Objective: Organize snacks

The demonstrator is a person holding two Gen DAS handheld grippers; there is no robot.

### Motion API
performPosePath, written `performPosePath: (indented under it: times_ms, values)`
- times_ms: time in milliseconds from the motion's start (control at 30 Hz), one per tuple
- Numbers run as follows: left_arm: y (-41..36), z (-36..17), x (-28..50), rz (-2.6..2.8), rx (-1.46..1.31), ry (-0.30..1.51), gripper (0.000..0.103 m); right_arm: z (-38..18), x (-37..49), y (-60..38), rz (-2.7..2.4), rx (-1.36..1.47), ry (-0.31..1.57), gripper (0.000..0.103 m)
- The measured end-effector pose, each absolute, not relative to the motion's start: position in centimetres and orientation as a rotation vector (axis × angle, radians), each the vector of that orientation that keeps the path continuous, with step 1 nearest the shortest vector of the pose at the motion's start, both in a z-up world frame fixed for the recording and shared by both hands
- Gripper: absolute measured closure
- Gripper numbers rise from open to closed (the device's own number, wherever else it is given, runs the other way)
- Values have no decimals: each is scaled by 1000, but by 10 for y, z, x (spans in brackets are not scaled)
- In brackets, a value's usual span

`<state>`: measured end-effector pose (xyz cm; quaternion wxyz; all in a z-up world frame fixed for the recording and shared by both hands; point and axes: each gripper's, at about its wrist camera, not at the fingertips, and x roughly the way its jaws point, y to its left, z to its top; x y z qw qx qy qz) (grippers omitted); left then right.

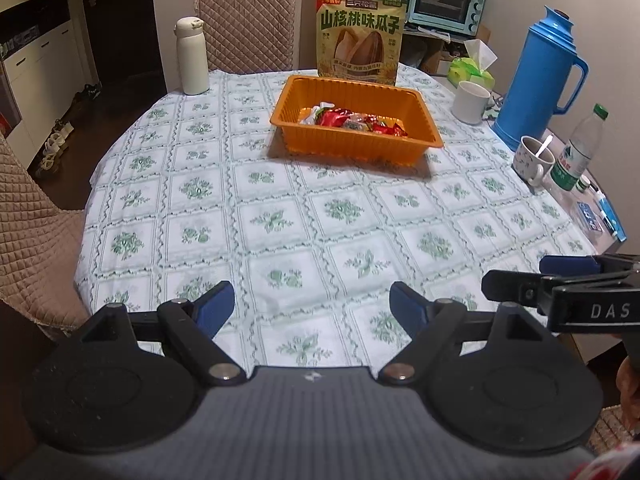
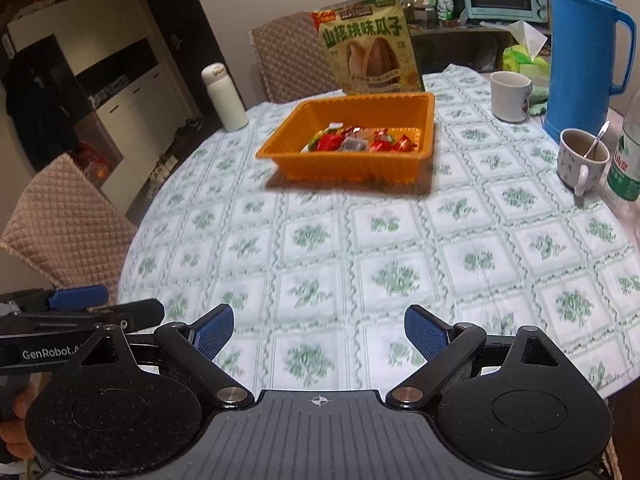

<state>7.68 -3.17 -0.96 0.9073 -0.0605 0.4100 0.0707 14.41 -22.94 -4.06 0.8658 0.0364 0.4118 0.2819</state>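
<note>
The wrapped snacks (image 1: 352, 119) lie in a loose heap inside the orange tray (image 1: 420, 136), which sits toward the far side of the counter (image 1: 320, 240) on its green-flowered cloth; behind the tray, just beside its far rim, a large sunflower-seed bag (image 1: 360, 36) stands upright. The small packets look light, crinkly and slick, so a pinch across a packet's middle or a sealed end should serve, gently, since the contents may crush; the tray seems thin moulded plastic, likely to flex, best taken by its rolled rim; the bag is soft and tall, apt to topple, best gripped near its top seam. The left gripper (image 1: 312, 300) hangs over the near edge with its fingers (image 1: 218, 300) spread and nothing between them; the right gripper (image 2: 319, 326) is likewise released and bare, well apart from the tray. The left view shows the right tool's "DAS" arm and small blue-and-white items at the counter's right edge; the right view shows the tray's inner far wall and a "GenRobot" label on the left tool.
</note>
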Motion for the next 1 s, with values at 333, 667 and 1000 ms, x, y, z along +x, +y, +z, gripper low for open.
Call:
performPosePath:
  times_ms: [333,667,1000]
  values:
    - [-38,-13,65,138,-122,861,20,-49,132,-234,579,60,883,11]
    - [-39,-14,63,128,-124,867,20,-54,128,-232,579,43,897,11]
    - [-36,-16,63,123,-128,871,20,-56,128,-230,572,42,906,11]
